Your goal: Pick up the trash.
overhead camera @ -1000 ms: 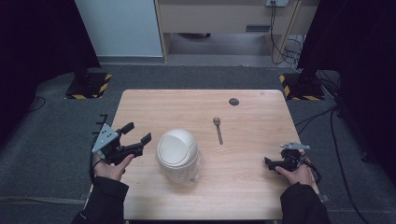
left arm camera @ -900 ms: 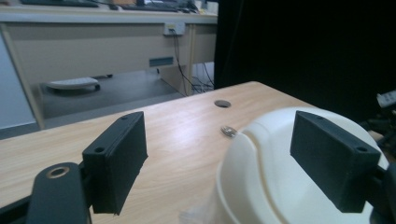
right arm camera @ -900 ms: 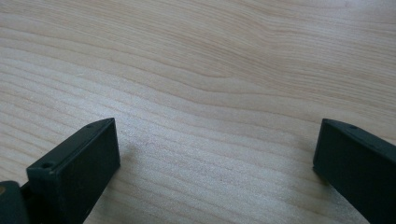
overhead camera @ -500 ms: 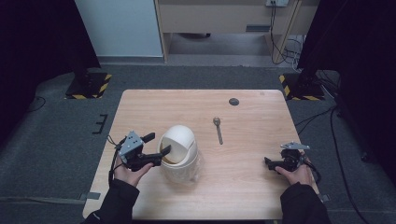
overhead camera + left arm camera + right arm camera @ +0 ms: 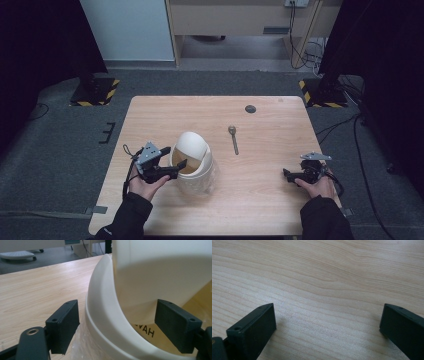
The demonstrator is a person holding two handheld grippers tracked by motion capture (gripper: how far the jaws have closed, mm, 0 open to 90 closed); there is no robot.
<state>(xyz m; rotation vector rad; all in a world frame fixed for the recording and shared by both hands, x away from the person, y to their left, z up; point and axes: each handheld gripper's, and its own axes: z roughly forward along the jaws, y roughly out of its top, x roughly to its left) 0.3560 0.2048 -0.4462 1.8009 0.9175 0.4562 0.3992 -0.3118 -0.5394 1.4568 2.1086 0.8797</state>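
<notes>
Our left gripper (image 5: 176, 166) stood open astride the rim of the white bin (image 5: 194, 162), near the surface's (image 5: 270, 200) front edge; we feared closing might tip it. Our right gripper (image 5: 290, 174) rested open.

The bin (image 5: 194, 162) is standing on the table (image 5: 270, 200), toward its near left. The left gripper (image 5: 172, 167) is sitting just left of the bin, its fingers (image 5: 63, 325) straddling the bin's rim. The spoon (image 5: 233, 138) is lying right of the bin and behind it; the disc (image 5: 250, 108) is lying farther behind. The right gripper (image 5: 290, 175) is resting well right of the bin.
</notes>
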